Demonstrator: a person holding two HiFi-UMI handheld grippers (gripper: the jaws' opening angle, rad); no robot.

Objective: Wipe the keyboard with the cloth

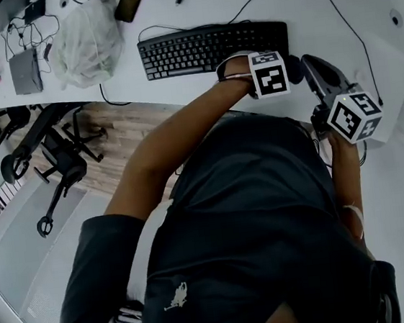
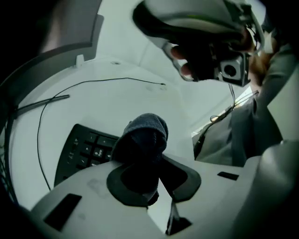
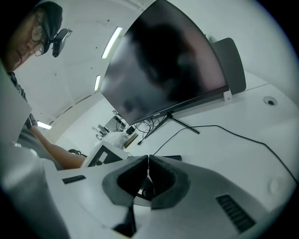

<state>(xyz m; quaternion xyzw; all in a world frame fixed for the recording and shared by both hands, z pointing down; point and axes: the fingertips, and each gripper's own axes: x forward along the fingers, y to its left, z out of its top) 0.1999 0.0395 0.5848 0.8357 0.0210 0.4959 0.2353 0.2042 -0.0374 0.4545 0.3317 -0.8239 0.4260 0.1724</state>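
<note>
1. One black keyboard [image 1: 211,47] lies on the white tabletop [image 1: 170,9], its long axis running left to right in the head view.
2. Left tongs [image 2: 156,175] pinch a bunched dark cloth [image 2: 145,133] at the keyboard's number-pad end.
3. Right tongs [image 3: 148,175] are closed on nothing.
4. Only the right gripper view shows the monitor [image 3: 163,60].
</note>
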